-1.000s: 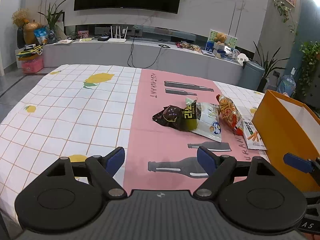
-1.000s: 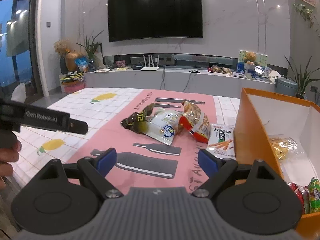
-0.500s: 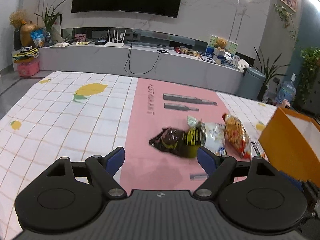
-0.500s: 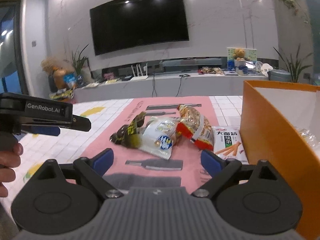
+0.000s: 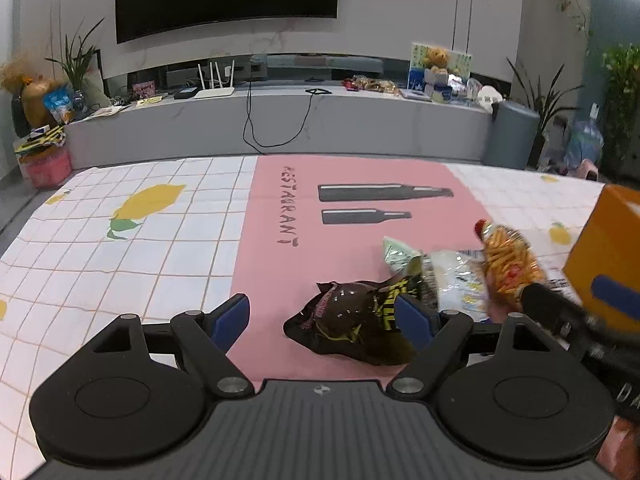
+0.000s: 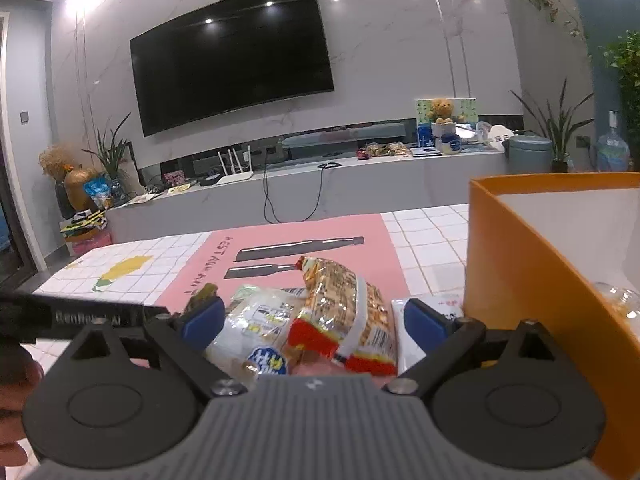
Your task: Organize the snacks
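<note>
reaching in over the pink and white checked tablecloth point(image 5: 168, 248), the right gripper point(image 6: 316, 320) is spreading its jaws wide, having just been opening, and is straddling the red and gold crinkly noodle-snack bag point(image 6: 344, 312) and the white foil snack bag point(image 6: 256, 328) without pressing on either. the left gripper point(image 5: 324, 316) is also standing wide and empty, closing in on the dark brown glossy snack packet point(image 5: 348, 320) lying just beside them. judging by this, a pickup is starting, and the next move is calling for settling around one bag, squeezing, and carrying it to the orange cardboard box point(image 6: 520, 280) nearby.
</note>
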The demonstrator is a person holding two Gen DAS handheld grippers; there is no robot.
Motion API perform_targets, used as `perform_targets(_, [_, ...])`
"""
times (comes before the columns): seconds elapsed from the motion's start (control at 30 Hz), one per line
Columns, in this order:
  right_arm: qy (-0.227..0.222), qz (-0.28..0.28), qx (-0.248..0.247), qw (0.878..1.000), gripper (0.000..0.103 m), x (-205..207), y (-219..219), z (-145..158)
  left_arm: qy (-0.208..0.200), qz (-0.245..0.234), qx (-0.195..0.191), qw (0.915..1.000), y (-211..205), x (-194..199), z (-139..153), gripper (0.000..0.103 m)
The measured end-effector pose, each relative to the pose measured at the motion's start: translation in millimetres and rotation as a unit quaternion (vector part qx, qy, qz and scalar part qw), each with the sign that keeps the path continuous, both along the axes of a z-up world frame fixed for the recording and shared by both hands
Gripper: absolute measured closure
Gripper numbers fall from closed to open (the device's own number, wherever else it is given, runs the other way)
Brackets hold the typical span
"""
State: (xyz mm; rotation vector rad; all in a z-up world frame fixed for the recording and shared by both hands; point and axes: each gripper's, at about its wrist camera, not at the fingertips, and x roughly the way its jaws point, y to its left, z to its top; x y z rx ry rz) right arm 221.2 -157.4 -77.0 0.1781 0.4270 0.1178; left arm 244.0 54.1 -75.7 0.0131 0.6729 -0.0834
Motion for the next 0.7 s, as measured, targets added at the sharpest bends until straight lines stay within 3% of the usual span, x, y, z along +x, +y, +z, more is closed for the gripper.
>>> perform_targets(0.2, [-0.012,0.005,-0.012,1.0,0.009,16.4,-1.3,-6.1,0.023,-0.022,-0.035,0.9989,-0.4,10.6,-13.1,0.007])
perform_targets(0.5, [-0.024,0.013,0.005,1.0,0.009,31.5,4.0,-13.8,0.05,-0.012,-0.071,0.9962,5.5,21.0,-25.0,0.006])
perform_targets(0.53, [-0.02,0.014,0.002,1.0,0.013,34.9,5.6,-14.0,0.057,-0.012,-0.076,0.9954,6.5,23.2,-27.2,0.006])
perform_targets(0.67, [0.002,0.015,-0.023,1.0,0.047,43.5,13.7,-15.7,0.051,-0.027,-0.071,0.9958,5.1,22.9,-29.0,0.007])
perform_targets(0.7, [0.003,0.013,-0.027,1.0,0.049,44.3,14.6,-15.9,0.05,-0.033,-0.068,0.9959,4.1,22.8,-29.2,0.011])
